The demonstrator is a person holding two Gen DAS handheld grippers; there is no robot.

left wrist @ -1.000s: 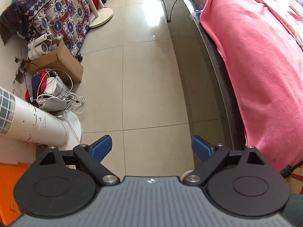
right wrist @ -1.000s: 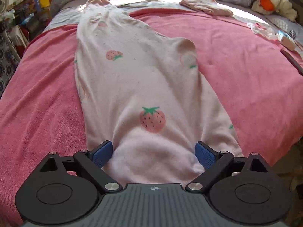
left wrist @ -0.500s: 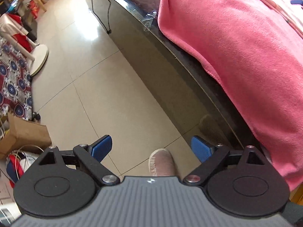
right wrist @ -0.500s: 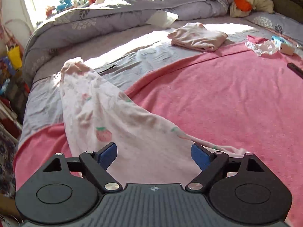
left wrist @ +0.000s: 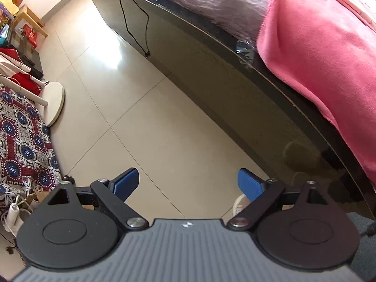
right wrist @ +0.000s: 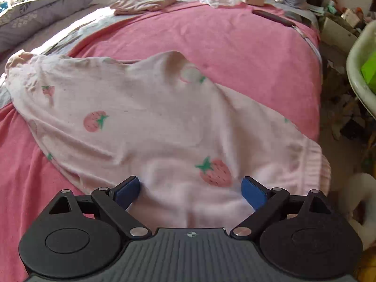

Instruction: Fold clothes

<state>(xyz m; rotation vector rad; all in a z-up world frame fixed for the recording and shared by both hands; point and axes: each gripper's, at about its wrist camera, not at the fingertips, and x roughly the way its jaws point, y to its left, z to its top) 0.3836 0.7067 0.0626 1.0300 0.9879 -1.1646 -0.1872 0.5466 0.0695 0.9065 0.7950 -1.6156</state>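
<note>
A pale pink garment with strawberry prints (right wrist: 150, 127) lies spread on the pink blanket (right wrist: 235, 44) over the bed. My right gripper (right wrist: 190, 188) hovers open above the garment's near end, its blue pads wide apart with cloth showing between them but not clamped. A folded pink garment (right wrist: 143, 3) rests at the far side of the bed. My left gripper (left wrist: 188, 184) is open over the tiled floor (left wrist: 131, 98) beside the bed, holding nothing. The pink blanket's edge (left wrist: 329, 54) hangs at the right of the left wrist view.
The dark bed frame (left wrist: 246, 75) runs diagonally, with a black cable (left wrist: 141, 37) hanging down it. A patterned cloth (left wrist: 21, 141) and a round white stand base (left wrist: 55, 103) lie left. A shoe tip (left wrist: 240, 205) shows below. A green basin (right wrist: 362, 70) sits right of the bed.
The left gripper swung from the floor clutter toward the bed frame. The right view turned rightward and dropped back over the garment's near end. Both stayed open.
</note>
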